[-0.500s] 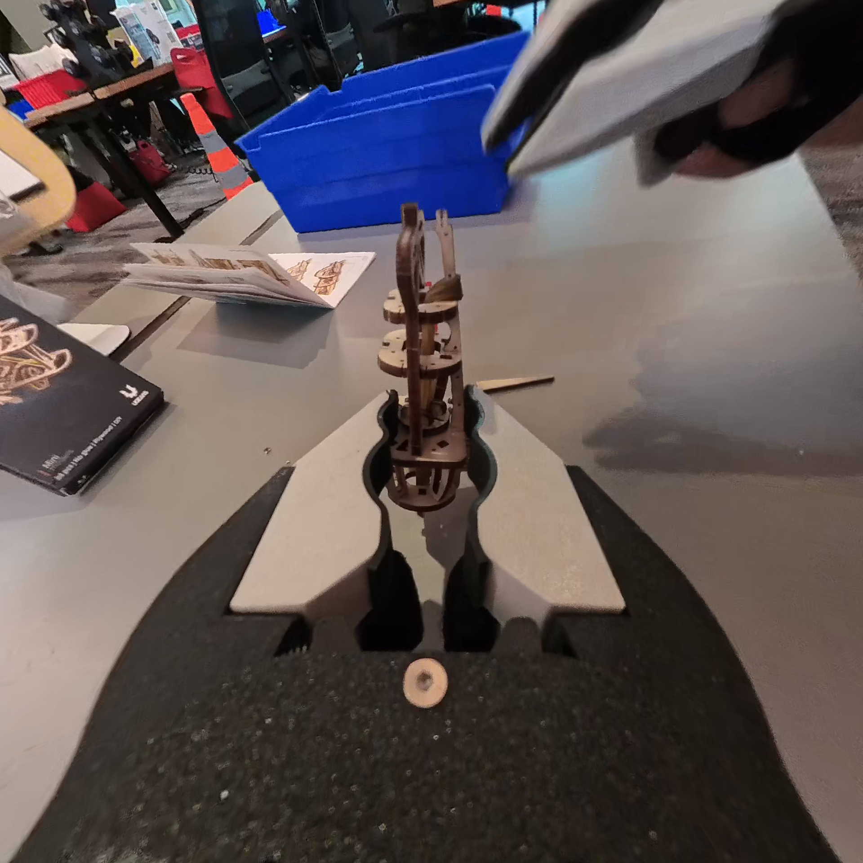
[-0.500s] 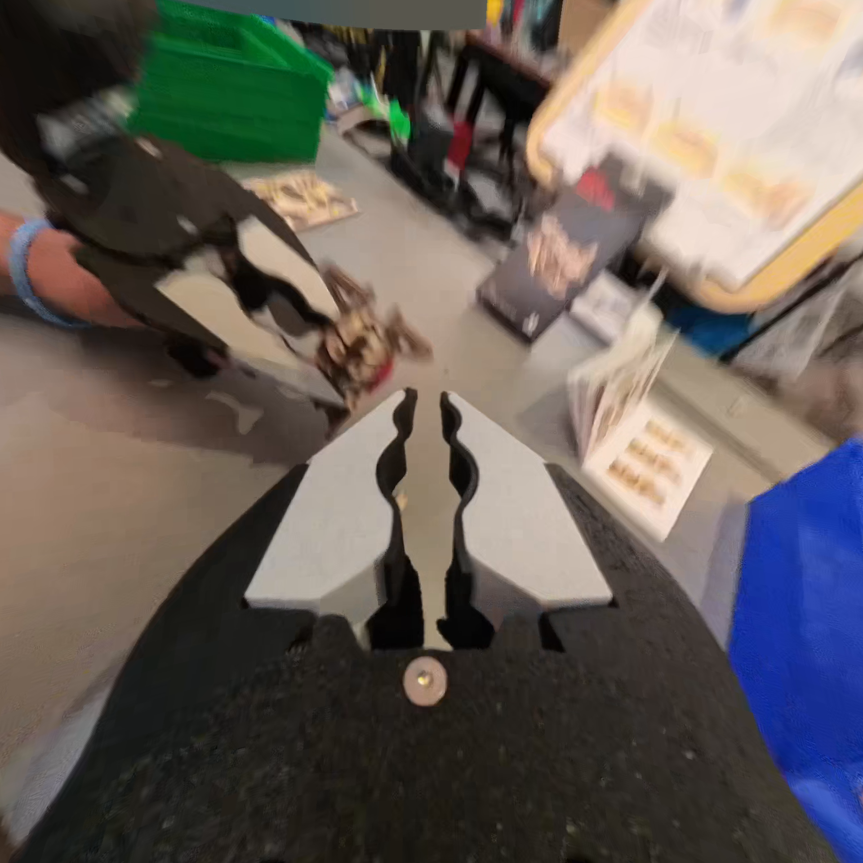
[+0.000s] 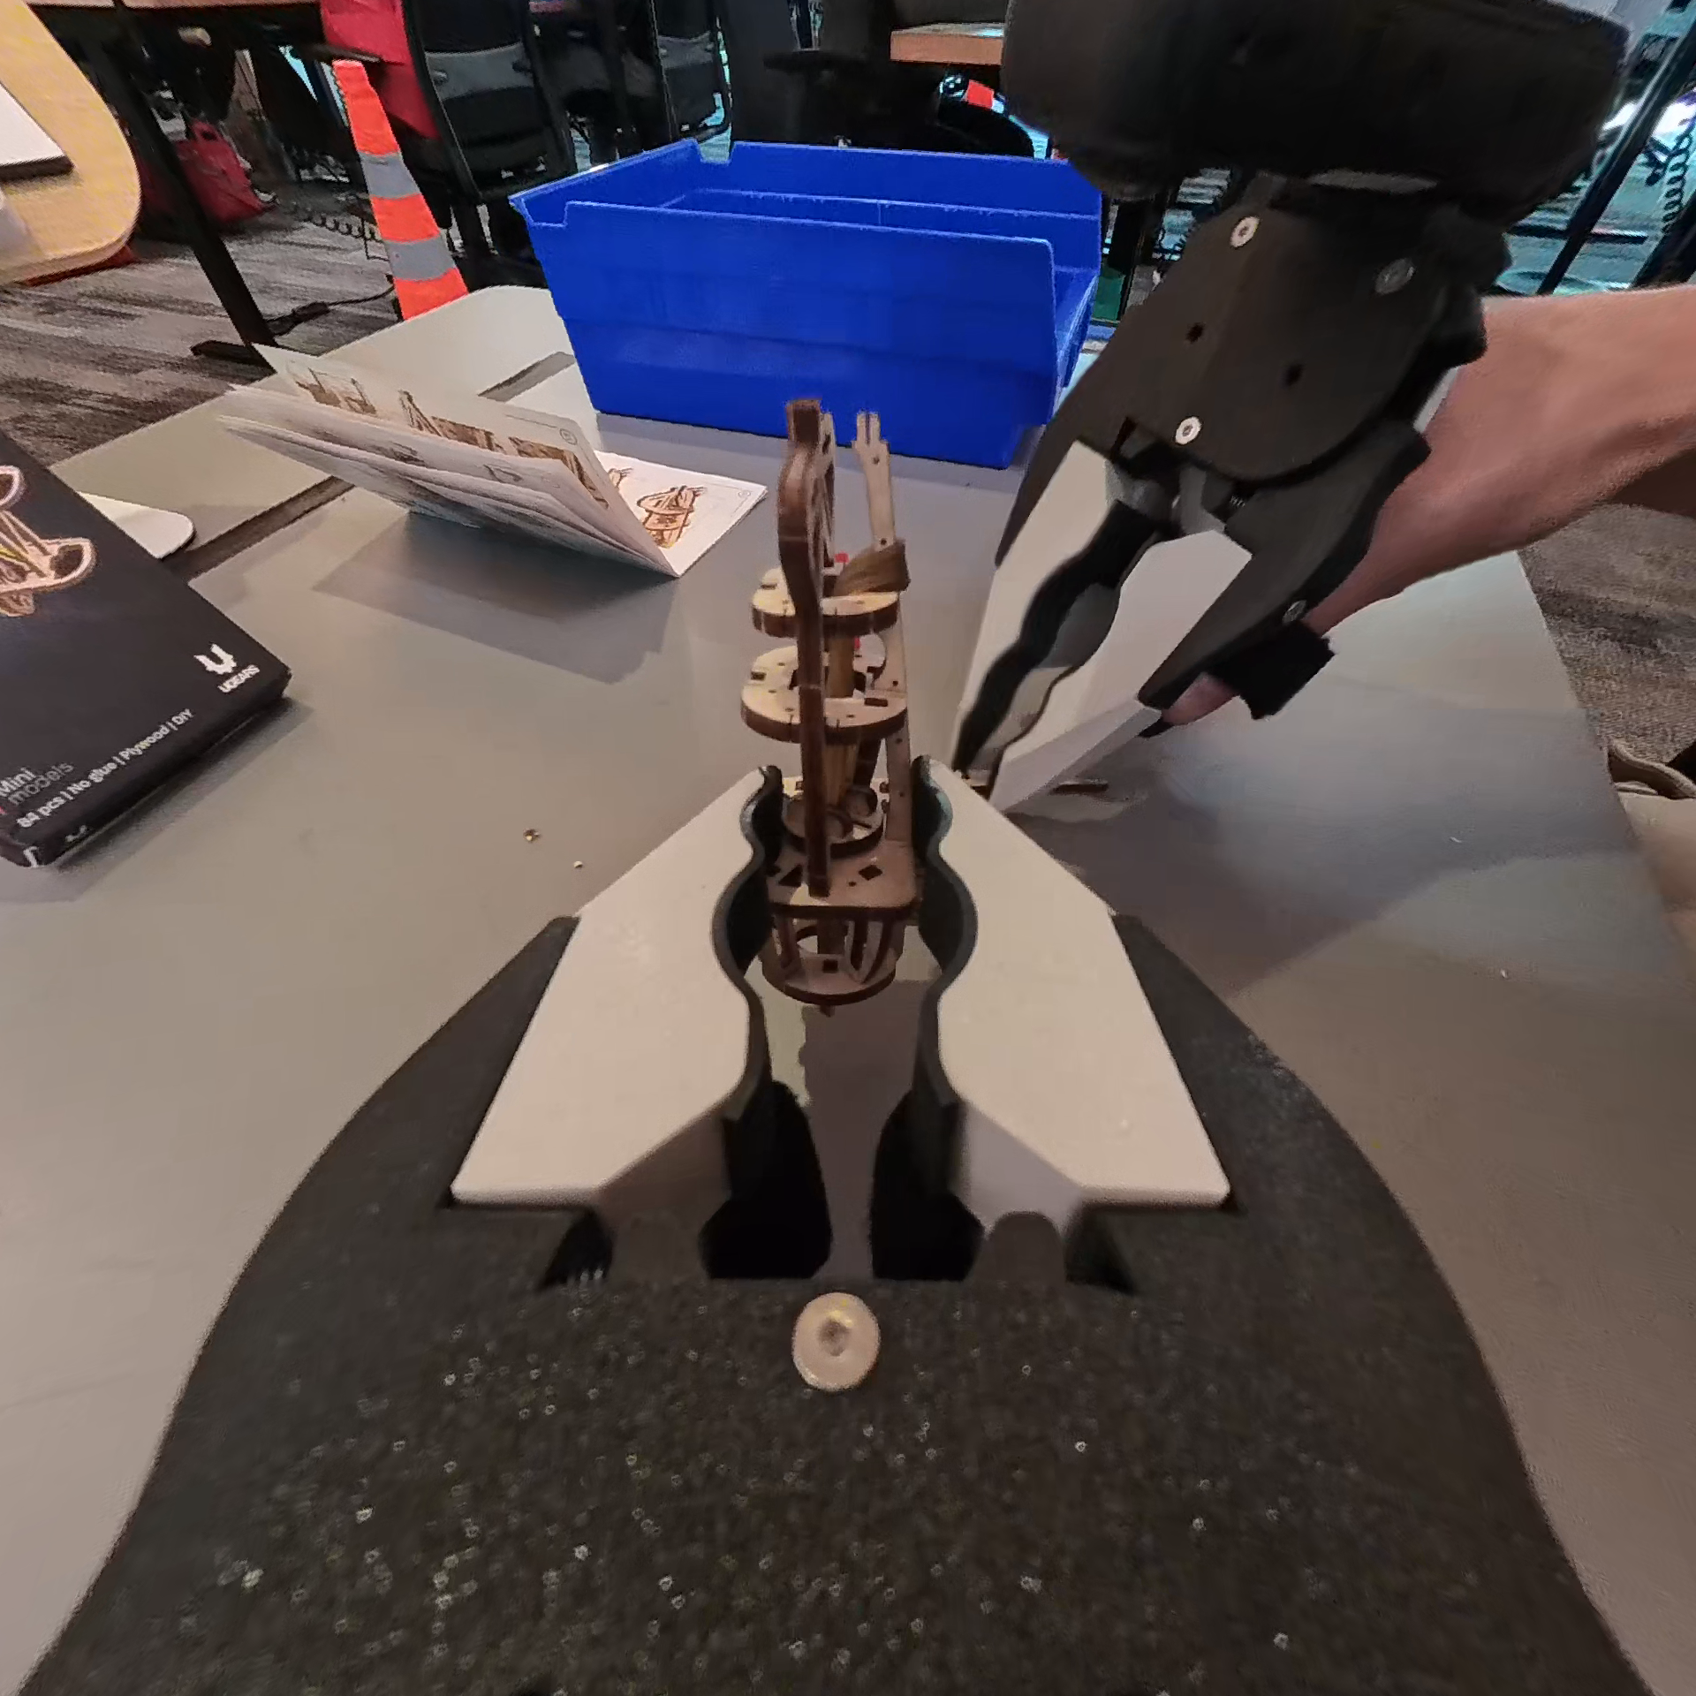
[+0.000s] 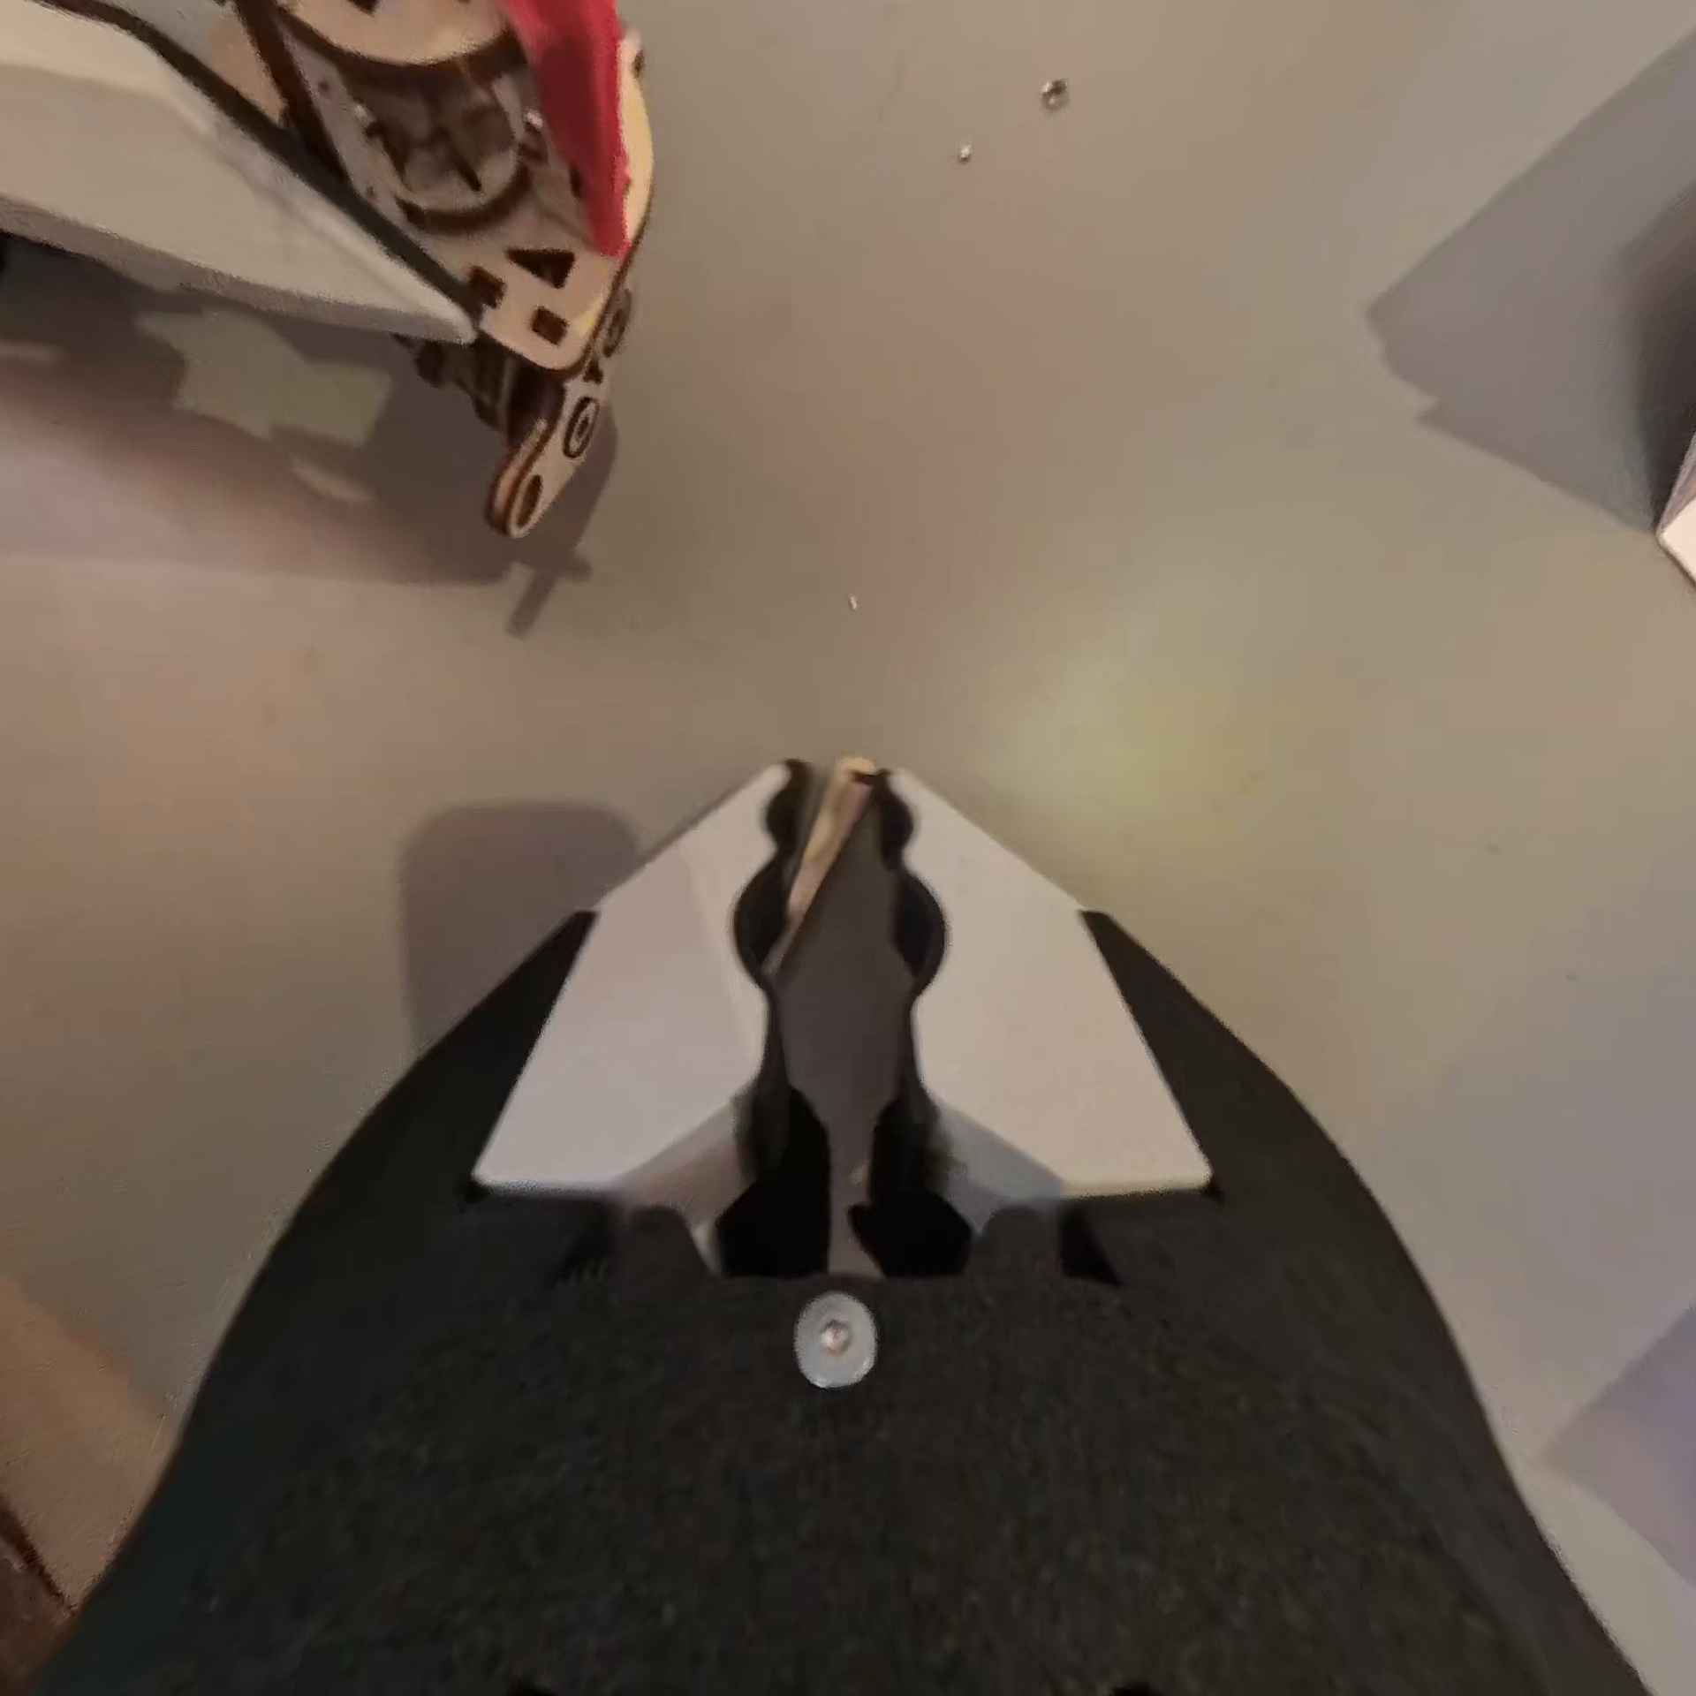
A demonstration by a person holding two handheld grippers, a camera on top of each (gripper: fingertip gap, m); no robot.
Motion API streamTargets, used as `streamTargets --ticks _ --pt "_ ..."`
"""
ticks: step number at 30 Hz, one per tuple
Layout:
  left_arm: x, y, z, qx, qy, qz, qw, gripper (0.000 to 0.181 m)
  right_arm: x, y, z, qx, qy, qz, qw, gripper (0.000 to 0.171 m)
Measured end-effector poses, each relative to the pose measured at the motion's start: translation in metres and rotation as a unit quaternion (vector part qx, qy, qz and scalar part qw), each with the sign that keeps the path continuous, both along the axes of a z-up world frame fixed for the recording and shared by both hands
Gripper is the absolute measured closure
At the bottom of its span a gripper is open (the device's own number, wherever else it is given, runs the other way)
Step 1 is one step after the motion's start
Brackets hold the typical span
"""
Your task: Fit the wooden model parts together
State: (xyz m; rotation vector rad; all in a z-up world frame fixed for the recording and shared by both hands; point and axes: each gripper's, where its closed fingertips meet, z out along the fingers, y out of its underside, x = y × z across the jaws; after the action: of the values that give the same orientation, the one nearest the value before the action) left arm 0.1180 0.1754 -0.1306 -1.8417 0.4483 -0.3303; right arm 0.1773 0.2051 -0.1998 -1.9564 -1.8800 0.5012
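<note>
The partly built wooden model (image 3: 831,734), a tall stack of round discs joined by upright struts with a rounded cage at its base, is held upright above the grey table (image 3: 413,826), its lower end clamped between the fingers (image 3: 661,991) of the left gripper (image 3: 835,881). Just to its right, the right gripper (image 3: 1028,762) is angled down with its tips at the table; in its own view its fingers (image 4: 642,991) are nearly closed on a thin, pale wooden strip (image 4: 821,849) that lies slanted between them, though whether the strip is clear of the table I cannot tell. Judging from this, much of the model is already together, and the step in hand is fetching one more loose piece; bringing that strip across and seating it in the model is yet to come, and how many parts remain after it cannot be told. A few tiny wood crumbs (image 3: 551,849) lie on the table to the model's left. Farther out are an open instruction booklet (image 3: 514,477), a dark kit box (image 3: 110,697) at the left edge and a blue bin (image 3: 808,294) behind.
</note>
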Motion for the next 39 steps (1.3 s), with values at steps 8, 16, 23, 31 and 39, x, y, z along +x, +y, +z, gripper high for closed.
streamTargets --ticks 8,16,23,31,39 --pt "0.0 0.0 -0.001 -0.007 -0.006 -0.002 1.0 0.157 -0.032 0.004 0.083 0.025 0.253 -0.028 0.967 0.165" --pt "0.007 -0.002 -0.005 -0.013 0.009 -0.006 1.0 0.157 -0.055 -0.017 0.181 0.044 0.538 -0.051 0.84 0.166" --pt "0.014 -0.003 -0.01 -0.01 0.044 -0.011 0.999 0.157 -0.068 -0.017 0.172 0.065 0.532 -0.065 0.842 0.165" --pt "0.012 -0.003 -0.008 -0.011 0.035 -0.007 0.999 0.157 -0.071 -0.013 0.154 0.042 0.509 -0.085 0.856 0.165" --pt "0.011 -0.002 -0.008 -0.012 0.032 -0.002 0.999 0.157 -0.072 -0.016 0.151 0.009 0.493 -0.093 0.865 0.165"
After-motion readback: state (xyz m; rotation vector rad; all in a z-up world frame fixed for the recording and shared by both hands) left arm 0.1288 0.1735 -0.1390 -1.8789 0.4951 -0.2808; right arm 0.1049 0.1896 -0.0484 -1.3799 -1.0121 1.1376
